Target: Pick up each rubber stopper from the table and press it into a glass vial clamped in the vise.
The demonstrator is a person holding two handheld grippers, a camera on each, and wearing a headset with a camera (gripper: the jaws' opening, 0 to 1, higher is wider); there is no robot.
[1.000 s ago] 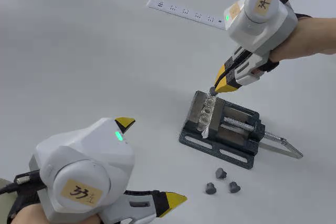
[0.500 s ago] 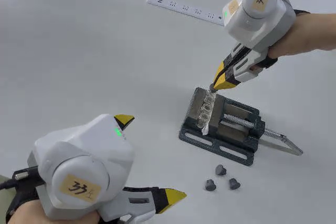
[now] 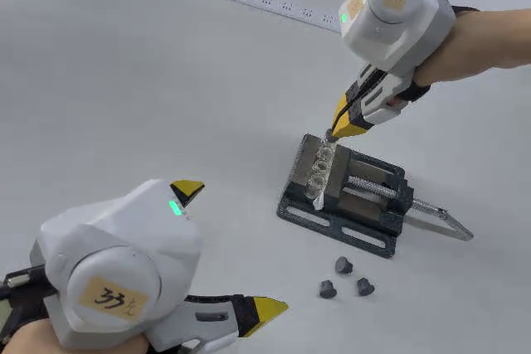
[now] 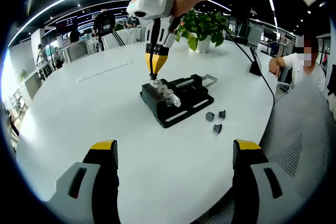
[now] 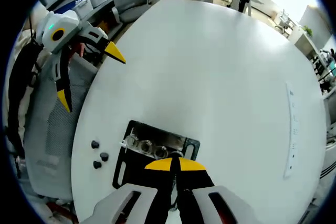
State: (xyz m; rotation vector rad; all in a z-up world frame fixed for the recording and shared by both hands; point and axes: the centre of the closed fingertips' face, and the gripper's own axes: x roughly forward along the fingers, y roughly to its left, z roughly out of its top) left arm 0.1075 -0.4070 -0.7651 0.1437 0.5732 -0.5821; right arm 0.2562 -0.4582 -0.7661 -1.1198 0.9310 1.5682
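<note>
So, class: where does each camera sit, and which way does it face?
Head view: on the headset, facing down at the vise; left hand-held gripper and right hand-held gripper show.
Left gripper view: low over the table, facing the vise; its open jaws show.
Right gripper view: above the vise, facing down; its shut jaws show.
Shared: the vise.

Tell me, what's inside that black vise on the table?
The vise clamps a row of glass vials. The tip of the right hand-held gripper covers the far vial's mouth, so what's in that one is hidden.
</note>
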